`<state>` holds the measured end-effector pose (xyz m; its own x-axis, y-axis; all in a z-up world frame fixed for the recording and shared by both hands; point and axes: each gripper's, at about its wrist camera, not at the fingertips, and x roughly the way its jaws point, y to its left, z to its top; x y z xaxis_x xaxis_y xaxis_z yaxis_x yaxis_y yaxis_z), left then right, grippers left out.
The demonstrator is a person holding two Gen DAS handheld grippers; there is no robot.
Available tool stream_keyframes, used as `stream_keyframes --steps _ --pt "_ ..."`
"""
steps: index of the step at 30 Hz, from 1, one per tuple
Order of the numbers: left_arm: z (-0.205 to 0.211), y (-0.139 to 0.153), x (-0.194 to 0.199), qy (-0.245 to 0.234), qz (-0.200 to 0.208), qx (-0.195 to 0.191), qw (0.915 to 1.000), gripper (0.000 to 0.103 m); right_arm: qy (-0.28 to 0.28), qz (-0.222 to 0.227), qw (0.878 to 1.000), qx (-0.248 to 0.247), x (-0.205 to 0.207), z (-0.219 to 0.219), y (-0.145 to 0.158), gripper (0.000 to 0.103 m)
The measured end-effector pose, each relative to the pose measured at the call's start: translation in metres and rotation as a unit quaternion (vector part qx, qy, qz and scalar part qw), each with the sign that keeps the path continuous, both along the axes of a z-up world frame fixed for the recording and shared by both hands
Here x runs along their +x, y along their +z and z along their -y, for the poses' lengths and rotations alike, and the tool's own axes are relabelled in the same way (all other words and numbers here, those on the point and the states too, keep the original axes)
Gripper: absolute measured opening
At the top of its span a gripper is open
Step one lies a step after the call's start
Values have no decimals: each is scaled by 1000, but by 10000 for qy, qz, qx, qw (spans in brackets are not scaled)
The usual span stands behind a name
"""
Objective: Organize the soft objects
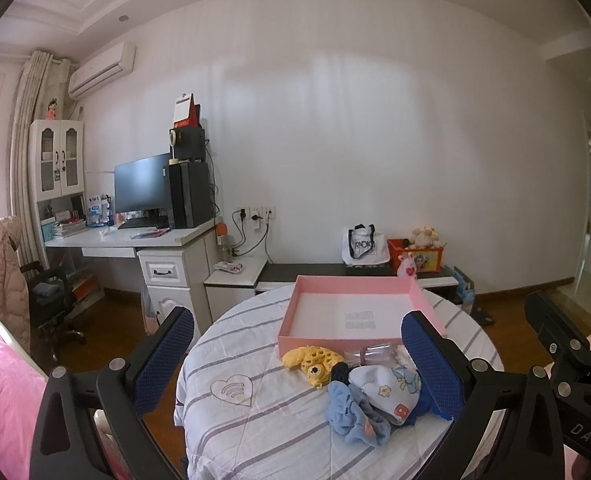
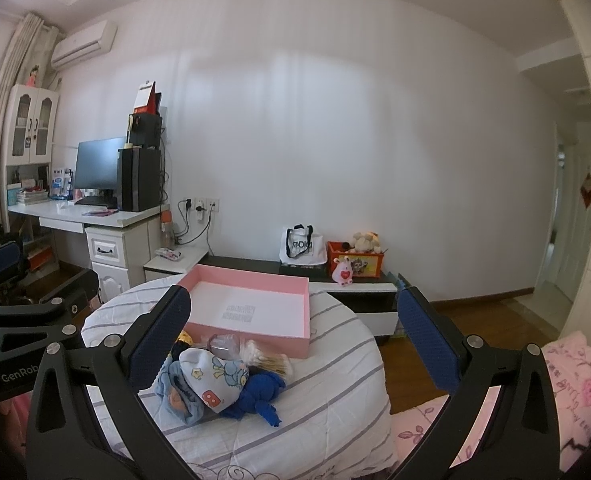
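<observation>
1. My left camera shows a yellow knitted toy point(image 1: 313, 364); my right camera shows a dark blue plush point(image 2: 261, 394).
2. The pink box point(image 1: 359, 312) lies long side across, behind the pile.
3. My left gripper point(image 1: 295, 364) and right gripper point(image 2: 295, 340) are spread wide, grasping nothing.

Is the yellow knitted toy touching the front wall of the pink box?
Cannot tell. In the left wrist view the yellow knitted toy lies right below the pink box, but the angle hides any gap.

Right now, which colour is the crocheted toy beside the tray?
Yellow: the crocheted toy shows best in the left wrist view.
</observation>
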<state>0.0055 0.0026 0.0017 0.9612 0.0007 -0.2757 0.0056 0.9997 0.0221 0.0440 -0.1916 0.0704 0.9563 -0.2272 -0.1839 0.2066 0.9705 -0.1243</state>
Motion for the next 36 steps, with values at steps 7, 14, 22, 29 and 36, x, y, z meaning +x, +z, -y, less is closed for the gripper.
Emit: stream_keyframes --steps 7,14,22,29,36 --pt "-1 -2 7 4 -163 14 9999 103 6 -177 9998 15 11 2 -7 103" --pt "-2 -10 22 50 -497 46 9987 103 60 -500 9987 72 27 3 -19 103" --pt "0 -15 38 124 -891 178 9958 103 109 -961 9953 102 50 4 -40 103" --pt "2 -23 58 151 -1292 282 9911 103 116 -1375 9902 217 70 8 -61 103" --pt "4 -38 81 190 -1662 389 9851 103 163 -1784 9833 310 90 11 -84 103"
